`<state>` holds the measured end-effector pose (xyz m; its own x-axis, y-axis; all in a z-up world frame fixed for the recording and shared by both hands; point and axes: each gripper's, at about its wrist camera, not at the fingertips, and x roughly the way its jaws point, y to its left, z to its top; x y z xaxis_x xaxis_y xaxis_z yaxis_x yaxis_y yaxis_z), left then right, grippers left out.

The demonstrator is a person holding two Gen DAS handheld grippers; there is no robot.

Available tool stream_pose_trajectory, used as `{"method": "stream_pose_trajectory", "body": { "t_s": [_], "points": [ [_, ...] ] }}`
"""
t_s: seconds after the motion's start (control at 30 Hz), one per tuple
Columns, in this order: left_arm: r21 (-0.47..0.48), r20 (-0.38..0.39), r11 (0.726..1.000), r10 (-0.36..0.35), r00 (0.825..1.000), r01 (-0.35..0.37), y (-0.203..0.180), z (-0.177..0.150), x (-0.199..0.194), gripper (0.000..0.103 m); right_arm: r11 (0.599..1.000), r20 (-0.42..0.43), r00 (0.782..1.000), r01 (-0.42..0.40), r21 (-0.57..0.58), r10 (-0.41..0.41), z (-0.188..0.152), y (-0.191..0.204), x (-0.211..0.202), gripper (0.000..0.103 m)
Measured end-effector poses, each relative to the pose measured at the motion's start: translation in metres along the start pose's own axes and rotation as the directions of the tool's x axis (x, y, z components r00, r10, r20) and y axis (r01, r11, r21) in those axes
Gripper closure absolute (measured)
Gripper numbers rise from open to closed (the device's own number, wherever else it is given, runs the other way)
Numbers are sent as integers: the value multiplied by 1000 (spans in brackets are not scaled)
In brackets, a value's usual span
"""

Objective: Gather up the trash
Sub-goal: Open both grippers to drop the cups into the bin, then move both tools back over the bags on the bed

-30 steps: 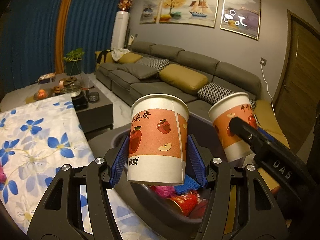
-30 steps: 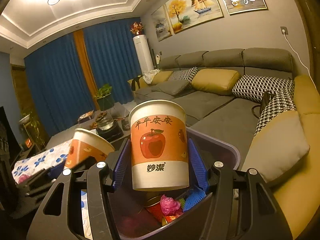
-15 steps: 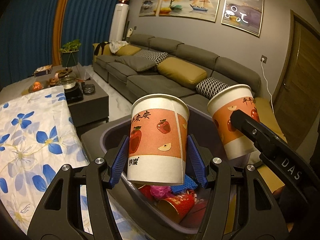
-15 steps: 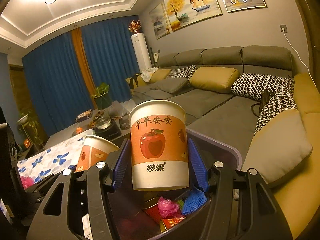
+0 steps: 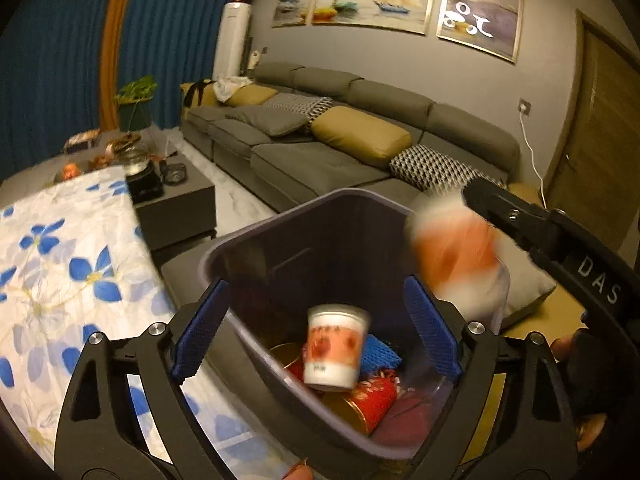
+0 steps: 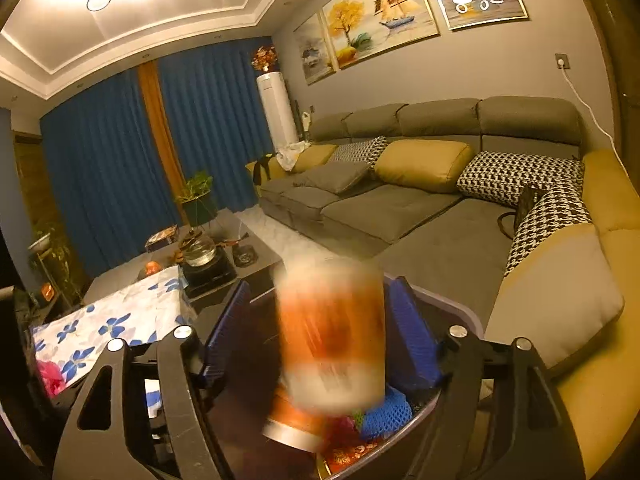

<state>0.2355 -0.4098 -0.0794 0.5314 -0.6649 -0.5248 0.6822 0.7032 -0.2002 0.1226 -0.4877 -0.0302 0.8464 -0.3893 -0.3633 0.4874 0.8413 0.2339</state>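
My left gripper [image 5: 316,330] hangs over the dark trash bin [image 5: 280,220], jaws opening, nothing between the blue pads. The apple-print paper cup [image 5: 336,348] it let go is dropping onto red cans and blue foam netting [image 5: 380,356] in the bin. A second apple-print cup [image 5: 456,256], blurred, falls beside a finger [image 5: 516,216] of my right gripper. In the right wrist view that blurred cup [image 6: 332,336] slips down between the pads of my right gripper [image 6: 320,332], whose jaws are opening clear of it, above the bin [image 6: 452,308].
A table with a blue-flower cloth [image 5: 60,260] stands left of the bin; a pink scrap [image 6: 50,374] lies on it. Beyond are a dark coffee table [image 5: 176,204] with a kettle, a long grey sofa [image 5: 320,160] and a wooden door [image 5: 592,140].
Both grippers have opened and let go of their paper cups. The left cup has dropped into the bin; the right cup is falling. Neither hand has shifted much.
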Motion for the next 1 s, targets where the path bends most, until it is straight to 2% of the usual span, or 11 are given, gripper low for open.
{"method": "stream_pose_trajectory", "body": {
  "t_s": [0.1, 0.2, 0.43, 0.6, 0.63, 0.77, 0.83, 0.93, 1.0],
  "points": [
    [-37, 12, 999, 22, 1000, -22, 14, -2, -13, 15, 1000, 10, 1000, 7, -5, -6, 1, 1, -6, 30],
    [-74, 46, 994, 81, 996, -77, 29, -5, -34, 15, 999, 33, 999, 19, -28, -18, 0, 5, -16, 22],
    [-147, 102, 969, 215, 971, -199, 66, -14, -93, 14, 994, 74, 997, 43, -99, -36, -11, 24, -40, 15],
    [-169, 128, 928, 355, 926, -332, 98, -27, -140, 14, 992, 78, 997, 17, -122, -7, -17, 44, -50, 14],
    [-187, 129, 912, 392, 911, -366, 108, -31, -151, 14, 991, 74, 997, 2, -130, 8, -21, 53, -51, 14],
    [-237, 132, 866, 479, 868, -441, 141, -42, -188, 15, 983, 54, 996, -62, -176, 73, -33, 91, -55, 14],
    [-252, 126, 839, 523, 843, -483, 159, -50, -205, 15, 972, 37, 993, -106, -212, 116, -43, 117, -58, 14],
    [-282, 92, 781, 600, 795, -557, 193, -64, -233, 15, 956, 12, 985, -162, -246, 170, -54, 149, -61, 14],
    [-307, 78, 753, 629, 773, -582, 215, -74, -252, 15, 941, -12, 977, -208, -265, 213, -63, 174, -63, 14]
  ]
}}
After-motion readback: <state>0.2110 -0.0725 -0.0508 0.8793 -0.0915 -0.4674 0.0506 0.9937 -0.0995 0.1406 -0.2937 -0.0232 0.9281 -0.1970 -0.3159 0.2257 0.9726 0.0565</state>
